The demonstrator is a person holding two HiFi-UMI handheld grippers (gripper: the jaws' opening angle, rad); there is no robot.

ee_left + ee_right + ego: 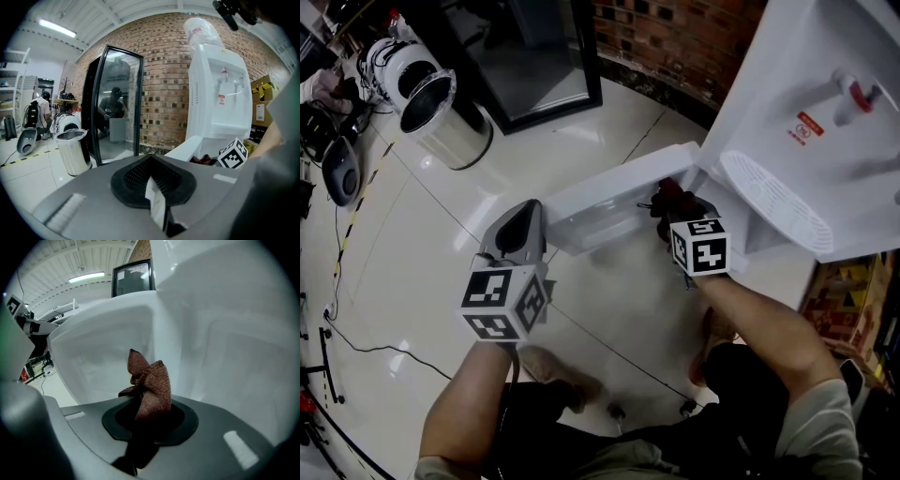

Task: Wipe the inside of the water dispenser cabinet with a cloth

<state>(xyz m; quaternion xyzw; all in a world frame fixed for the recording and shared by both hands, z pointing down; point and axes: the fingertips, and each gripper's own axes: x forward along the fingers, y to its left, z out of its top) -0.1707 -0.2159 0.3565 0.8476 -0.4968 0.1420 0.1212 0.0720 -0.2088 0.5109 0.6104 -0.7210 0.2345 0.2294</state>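
Note:
The white water dispenser (806, 122) stands at the right with its low cabinet door (619, 192) swung open. My right gripper (677, 214) is at the cabinet opening, shut on a dark red cloth (673, 197). In the right gripper view the cloth (149, 385) sticks up bunched from the jaws, in front of the door's white inner face (98, 352) and the cabinet wall (229, 338). My left gripper (520, 220) hovers left of the door, shut and holding nothing. From the left gripper view I see the dispenser (218, 93) and the cloth (202, 159) ahead.
A silver bin (431, 103) stands at the back left beside a black-framed glass panel (534, 56). A brick wall (675, 37) runs behind the dispenser. Cables (356, 347) lie on the tiled floor at the left. Cardboard boxes (848, 300) sit right of the dispenser.

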